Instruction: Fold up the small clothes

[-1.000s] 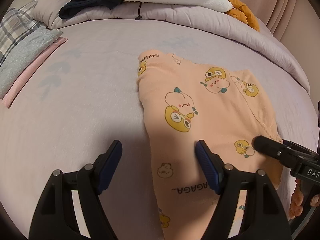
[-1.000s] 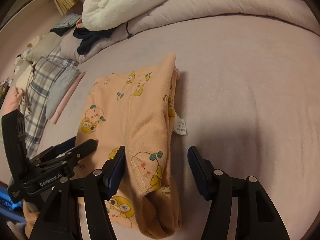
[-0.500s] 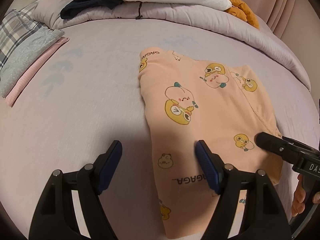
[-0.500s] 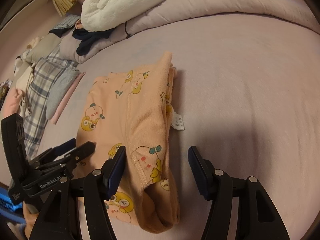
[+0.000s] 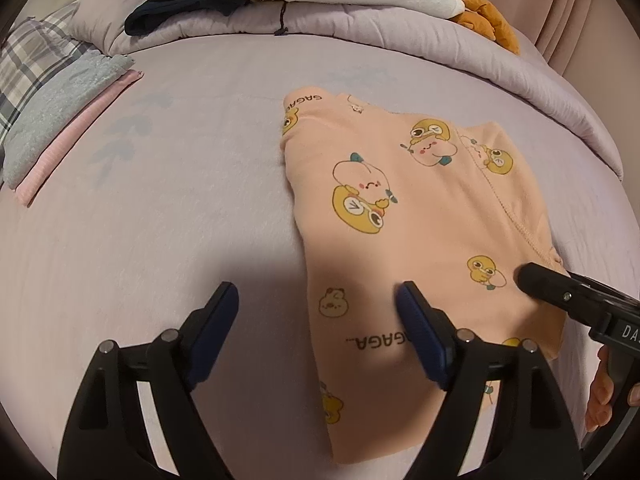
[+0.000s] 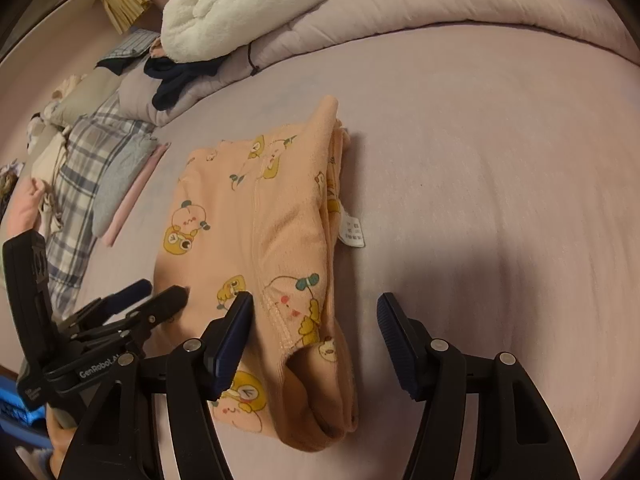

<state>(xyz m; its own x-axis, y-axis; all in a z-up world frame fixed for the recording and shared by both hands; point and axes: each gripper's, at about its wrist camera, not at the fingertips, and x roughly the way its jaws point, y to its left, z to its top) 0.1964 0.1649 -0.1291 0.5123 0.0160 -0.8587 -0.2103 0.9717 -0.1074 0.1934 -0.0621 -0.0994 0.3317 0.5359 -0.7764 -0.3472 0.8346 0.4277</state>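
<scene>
Peach garment [image 5: 404,216] folded into compact rect on bed, prob. one fold or tidy-up left.

Lies flat mid-bed [image 5: 168,216]; in L view it fills 12–4 o'clock from L gripper [image 5: 316,308]. L jaws just opened wider, wide apart, straddling garment's L edge, not pressing. R gripper [image 6: 314,316] also open, nothing pinched, straddling thick R edge w/ layers + white tag [image 6: 353,233] showing. Judgement: mostly done. Room: bare sheet at 9 o'clock in L view, 3 o'clock in R view; folded stack [image 5: 52,116] at 10 and piled duvet [image 5: 360,20] at 12, well apart.
</scene>
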